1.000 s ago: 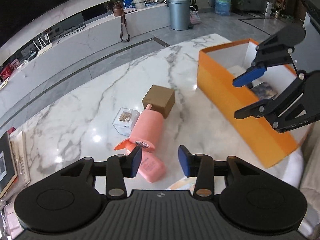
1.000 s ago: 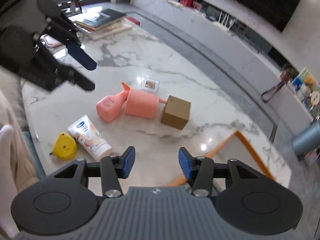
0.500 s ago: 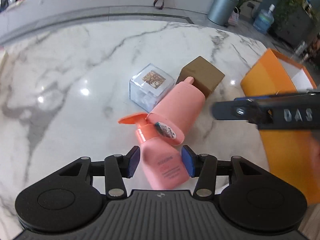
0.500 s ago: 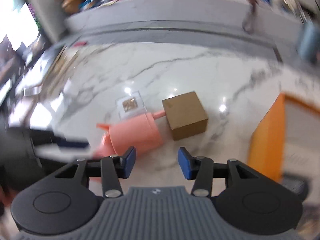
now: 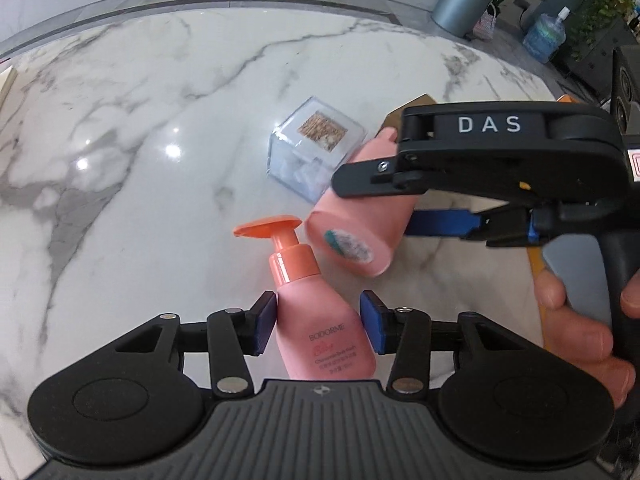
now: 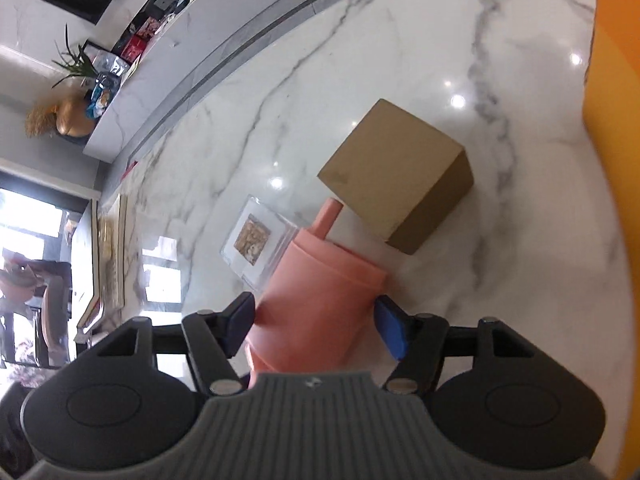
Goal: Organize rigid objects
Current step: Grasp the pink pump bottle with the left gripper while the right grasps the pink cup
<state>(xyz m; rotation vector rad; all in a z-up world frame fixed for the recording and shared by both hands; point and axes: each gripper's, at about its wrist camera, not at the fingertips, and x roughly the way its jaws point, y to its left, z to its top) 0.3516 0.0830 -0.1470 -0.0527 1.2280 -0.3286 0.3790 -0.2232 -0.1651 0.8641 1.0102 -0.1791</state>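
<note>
Pink plastic fills the middle of both views. On the white marble tabletop (image 5: 160, 100) a pink pump bottle (image 5: 324, 332) with an orange pump head lies flat, its body between the blue pads of the left claw (image 5: 318, 326). The left pad touches the bottle's side, while a narrow gap shows at the right pad, so the jaws stand spread around it and do not squeeze it.

Just beyond the pump head, a pink tumbler (image 5: 360, 224) lies on its side, its labelled base facing the left camera. The right claw (image 6: 316, 322) straddles this tumbler (image 6: 316, 308), one pad at each flank; whether the pads actually press on it I cannot tell. In the left wrist view the same right claw (image 5: 404, 196) reaches in from the right, with the person's right hand (image 5: 580, 320) wrapped around its grip.

The tumbler's straw tip points at a brown cardboard box (image 6: 400, 172) and sits close against its lower edge. A clear plastic cube (image 5: 316, 152) with a patterned top sits just beside the tumbler, on the side away from the orange box (image 6: 612, 120), whose wall rises at the right edge of the tabletop.
</note>
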